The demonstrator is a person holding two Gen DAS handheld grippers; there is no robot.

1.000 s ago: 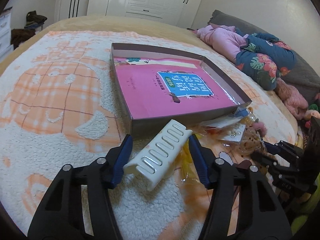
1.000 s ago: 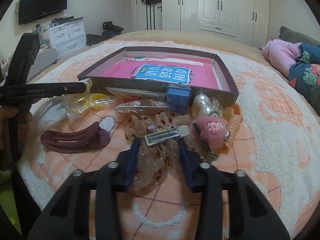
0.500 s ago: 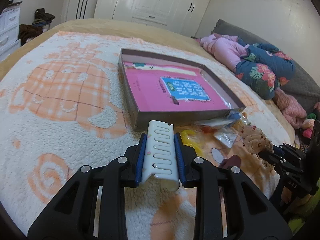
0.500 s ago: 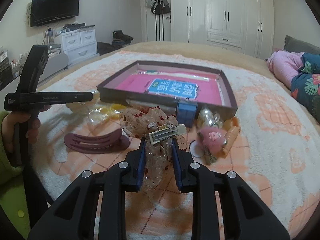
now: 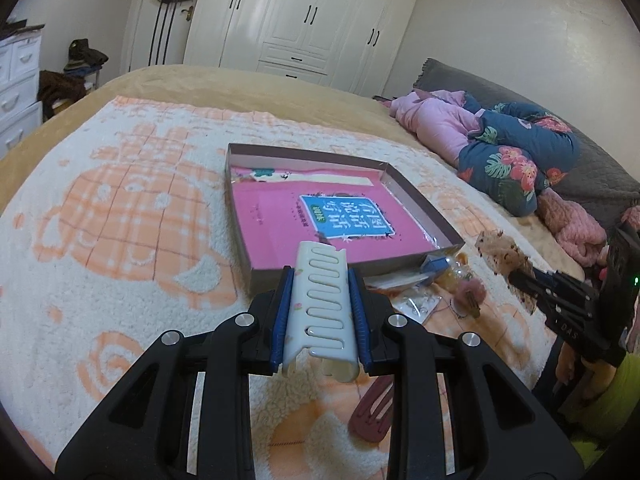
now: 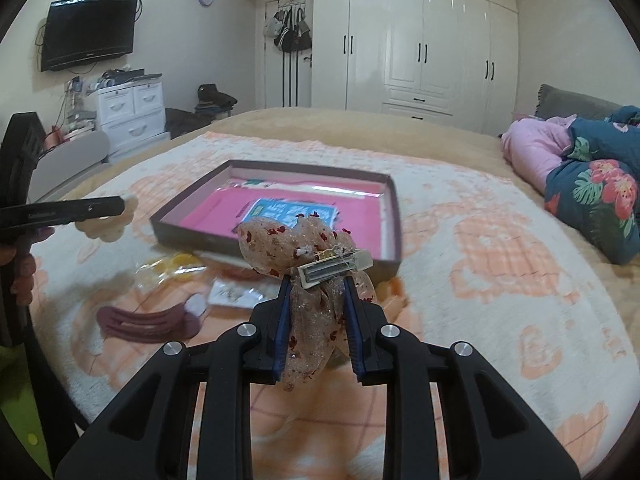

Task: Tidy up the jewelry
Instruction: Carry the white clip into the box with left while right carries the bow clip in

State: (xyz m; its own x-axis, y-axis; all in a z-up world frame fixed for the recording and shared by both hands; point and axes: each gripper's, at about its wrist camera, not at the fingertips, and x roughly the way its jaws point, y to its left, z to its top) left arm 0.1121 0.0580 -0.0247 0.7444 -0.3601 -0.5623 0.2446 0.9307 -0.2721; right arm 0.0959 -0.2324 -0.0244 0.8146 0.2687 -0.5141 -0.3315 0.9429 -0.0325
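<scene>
Both grippers are closed on hair accessories and are held above the bed. A white claw clip [image 5: 320, 300] is clamped lengthwise between the blue pads of the left gripper [image 5: 320, 300], its slotted back facing up and its far end pointing toward the box [image 5: 420, 200]. Those jaws have just been closing, and the clip is pressed between them. A sheer bow [image 6: 296, 248] dotted with red is pinched by the right gripper [image 6: 314, 308]; its metal clip [image 6: 336, 268] is seen lying crosswise just above the fingertips, and the fabric hangs down between the pads. These jaws too have just been closing on the bow.

The shallow brown box is seen open on the orange-and-white blanket [image 5: 120, 220], with a pink book [image 5: 304, 224] lying flat inside. Along the box's near wall a cluster of small things is left on the blanket: clear packets [image 6: 240, 292], a yellow piece [image 6: 180, 260], a blue box [image 5: 434, 266]. A maroon clip [image 6: 148, 320] is seen lying near the left edge of the cluster. In the right wrist view the left gripper [image 6: 120, 210] is seen at the left, held by a hand [image 6: 24, 272]. Folded clothes [image 5: 500, 152] are piled at the far side of the bed.
</scene>
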